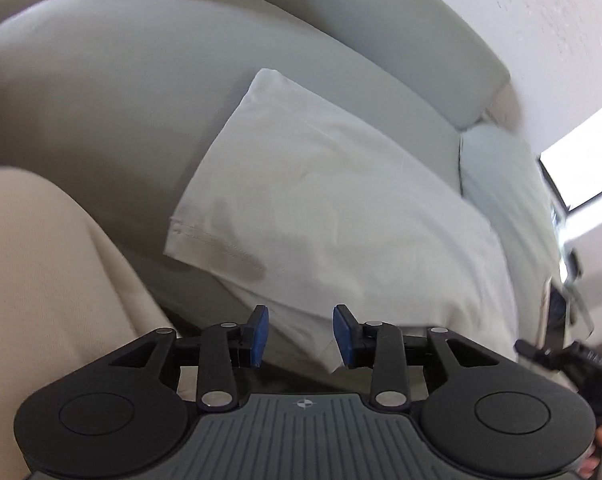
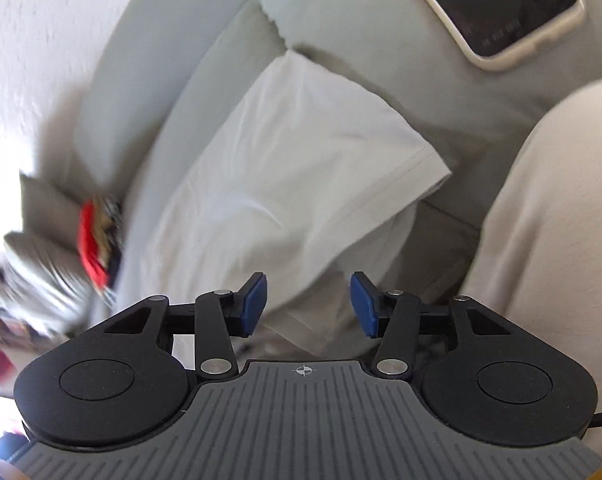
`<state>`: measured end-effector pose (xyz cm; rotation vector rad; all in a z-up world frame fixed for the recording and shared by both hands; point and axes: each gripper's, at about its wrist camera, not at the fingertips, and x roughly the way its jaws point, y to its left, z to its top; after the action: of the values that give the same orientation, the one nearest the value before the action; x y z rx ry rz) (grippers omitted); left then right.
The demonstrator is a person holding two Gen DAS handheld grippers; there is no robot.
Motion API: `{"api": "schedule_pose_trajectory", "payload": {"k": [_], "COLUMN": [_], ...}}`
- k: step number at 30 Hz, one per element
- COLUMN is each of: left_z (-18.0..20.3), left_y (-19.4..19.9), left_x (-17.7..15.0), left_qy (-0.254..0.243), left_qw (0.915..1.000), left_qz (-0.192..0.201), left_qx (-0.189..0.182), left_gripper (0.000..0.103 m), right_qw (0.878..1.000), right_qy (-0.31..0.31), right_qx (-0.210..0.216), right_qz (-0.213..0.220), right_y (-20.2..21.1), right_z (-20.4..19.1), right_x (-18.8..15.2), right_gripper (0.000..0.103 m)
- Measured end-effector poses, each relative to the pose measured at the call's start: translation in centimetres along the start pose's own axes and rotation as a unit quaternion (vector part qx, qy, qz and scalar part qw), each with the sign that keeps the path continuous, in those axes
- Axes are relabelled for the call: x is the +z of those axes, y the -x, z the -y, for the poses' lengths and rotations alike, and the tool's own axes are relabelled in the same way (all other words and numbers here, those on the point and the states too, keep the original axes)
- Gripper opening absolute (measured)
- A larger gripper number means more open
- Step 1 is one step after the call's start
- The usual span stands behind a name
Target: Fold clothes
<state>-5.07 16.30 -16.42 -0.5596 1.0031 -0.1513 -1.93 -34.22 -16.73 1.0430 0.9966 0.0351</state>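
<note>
From where I stand: beige trouser leg (image 1: 41, 280) at 9 o'clock in the left wrist view, person prob. seated on the grey sofa (image 1: 121, 100). White folded garment (image 1: 321, 200) lies flat on the seat cushion, stitched hem toward the leg, looks folded already w/ neat edges. Left gripper (image 1: 301, 334) hovers just over its near corner, tongs wide, holding nothing. Right gripper (image 2: 309, 304) same: wide, empty, over the near edge. Phone (image 2: 501, 4) at 1 o'clock on the cushion. Pile of other clothes (image 2: 97, 240), red among them, at 9 o'clock. No containers about.
</note>
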Motion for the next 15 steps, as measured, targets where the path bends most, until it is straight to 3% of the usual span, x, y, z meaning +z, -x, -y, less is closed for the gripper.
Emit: {"api": "schedule_pose_trajectory", "payload": {"k": [3, 7, 15], "left_z": [0.2, 0.4, -0.2], "left_y": [-0.6, -1.5, -2.3], "left_x": [-0.1, -0.2, -0.9], "left_qy": [0.017, 0.031, 0.054], "left_qw": [0.9997, 0.9993, 0.9982], "left_qz": [0.001, -0.002, -0.015], "left_qx": [-0.018, -0.019, -0.023], "left_gripper": [0.033, 0.033, 0.033], "right_qw": [0.998, 0.997, 0.991], "right_qy": [-0.051, -0.071, -0.106], "right_qx": [0.034, 0.027, 0.057], "right_qz": [-0.012, -0.015, 0.054], "right_y": [-1.4, -3.6, -3.6], "right_z": [1.0, 1.5, 2.2], "right_x": [-0.3, -1.0, -0.2], "right_gripper": [0.053, 0.053, 0.05]}}
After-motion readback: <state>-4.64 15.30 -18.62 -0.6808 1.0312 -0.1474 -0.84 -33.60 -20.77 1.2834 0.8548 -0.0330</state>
